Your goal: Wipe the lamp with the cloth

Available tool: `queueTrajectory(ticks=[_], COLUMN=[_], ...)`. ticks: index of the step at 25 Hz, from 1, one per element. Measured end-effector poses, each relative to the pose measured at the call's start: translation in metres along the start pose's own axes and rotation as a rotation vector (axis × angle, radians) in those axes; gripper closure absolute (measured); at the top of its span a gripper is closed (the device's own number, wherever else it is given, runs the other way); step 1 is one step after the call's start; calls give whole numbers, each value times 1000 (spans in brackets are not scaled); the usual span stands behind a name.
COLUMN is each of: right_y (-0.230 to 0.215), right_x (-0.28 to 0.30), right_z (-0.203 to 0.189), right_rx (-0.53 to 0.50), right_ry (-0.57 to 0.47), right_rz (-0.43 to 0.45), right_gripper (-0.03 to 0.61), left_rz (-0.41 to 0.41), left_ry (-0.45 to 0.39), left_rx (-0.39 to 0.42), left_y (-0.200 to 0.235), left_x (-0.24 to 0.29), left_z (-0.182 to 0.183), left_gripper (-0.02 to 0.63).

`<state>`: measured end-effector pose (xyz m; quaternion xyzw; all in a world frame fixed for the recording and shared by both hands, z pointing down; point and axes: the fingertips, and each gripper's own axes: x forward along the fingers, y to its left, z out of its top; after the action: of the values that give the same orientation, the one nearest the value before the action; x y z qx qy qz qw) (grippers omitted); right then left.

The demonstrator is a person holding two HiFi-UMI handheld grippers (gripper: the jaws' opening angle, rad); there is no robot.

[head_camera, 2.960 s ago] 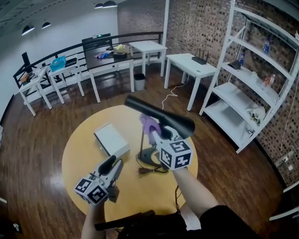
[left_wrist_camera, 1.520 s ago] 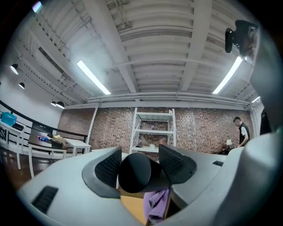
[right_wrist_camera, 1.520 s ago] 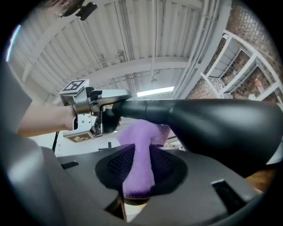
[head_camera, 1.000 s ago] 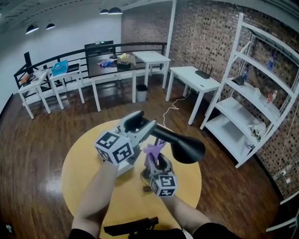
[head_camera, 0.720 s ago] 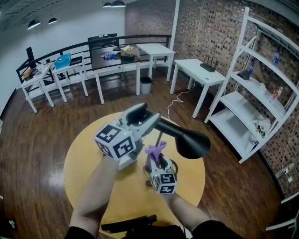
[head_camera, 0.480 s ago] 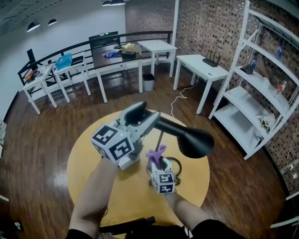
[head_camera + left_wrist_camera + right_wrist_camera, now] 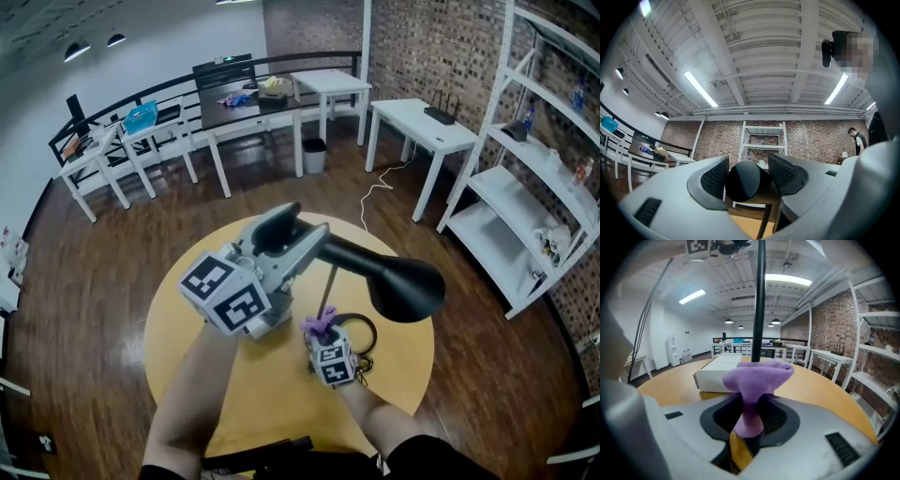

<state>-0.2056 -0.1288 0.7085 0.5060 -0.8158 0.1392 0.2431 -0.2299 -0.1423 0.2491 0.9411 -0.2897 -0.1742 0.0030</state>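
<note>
Head view has our left gripper (image 7: 298, 232) raised above the round yellow table (image 7: 187, 323), its fingers closed on the black tube arm of the lamp (image 7: 403, 289), whose shade juts out to the right. Left gripper view confirms this: the two ribbed fingers (image 7: 715, 178) press on either side of the tube's round end. Lower down, our right gripper (image 7: 323, 336) sits close over the table beside the lamp's thin upright pole (image 7: 328, 286) and near its ring-shaped base (image 7: 364, 323). It grips the purple cloth (image 7: 319, 324). In the right gripper view a narrow tail of the cloth is squeezed between the fingers, which have just been opening slightly, while the rest bunches above them. The pole rises directly behind the cloth; we cannot tell whether they touch. A white box (image 7: 717, 373) lies on the table beyond.
</note>
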Motion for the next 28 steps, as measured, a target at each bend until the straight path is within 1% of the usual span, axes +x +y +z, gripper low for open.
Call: queueTrajectory(ticks=[4, 6, 7, 9, 11, 14, 15, 17, 19, 21, 22, 26, 28], right_y=[2, 0, -1, -1, -3, -8, -8, -6, -3, -1, -1, 2, 3], right_x=[6, 3, -2, -15, -35, -77, -92, -116, -133, -143, -147, -155, -152], right_z=[-7, -12, -9, 4, 23, 67, 83, 112, 134, 150, 157, 188, 199], right_rx=[-24, -17, -13, 5, 30, 61, 65, 52, 33, 18, 15, 55, 43], right_ry=[86, 94, 77, 13, -72, -228, -273, -333, -370, -399, -415, -464, -481], right_rz=[49, 77, 93, 126, 157, 203, 221, 255, 273, 266, 258, 254, 228], right_gripper=[472, 479, 482, 486, 486, 485, 486, 485, 485, 485, 485, 485, 483], left_rz=[8, 18, 23, 34, 39, 46, 51, 59, 65, 82, 96, 157, 180], left_ry=[-1, -7, -11, -21, -28, -52, -53, -20, 34, 70, 70, 31, 33], left_rx=[-4, -7, -8, -8, 3, 42, 57, 89, 106, 91, 76, 1, -24], left_y=[2, 2, 2, 3, 3, -2, -4, -9, -12, -15, -17, -28, -32], left_x=[0, -1, -1, -1, -2, -15, -23, -40, -56, -72, -83, -122, -136], left_z=[1, 1, 0, 0, -1, -2, -4, -16, -34, -51, -57, -69, -77], left_gripper=[354, 354, 354, 353, 353, 351, 331, 301, 301, 301, 301, 301, 301])
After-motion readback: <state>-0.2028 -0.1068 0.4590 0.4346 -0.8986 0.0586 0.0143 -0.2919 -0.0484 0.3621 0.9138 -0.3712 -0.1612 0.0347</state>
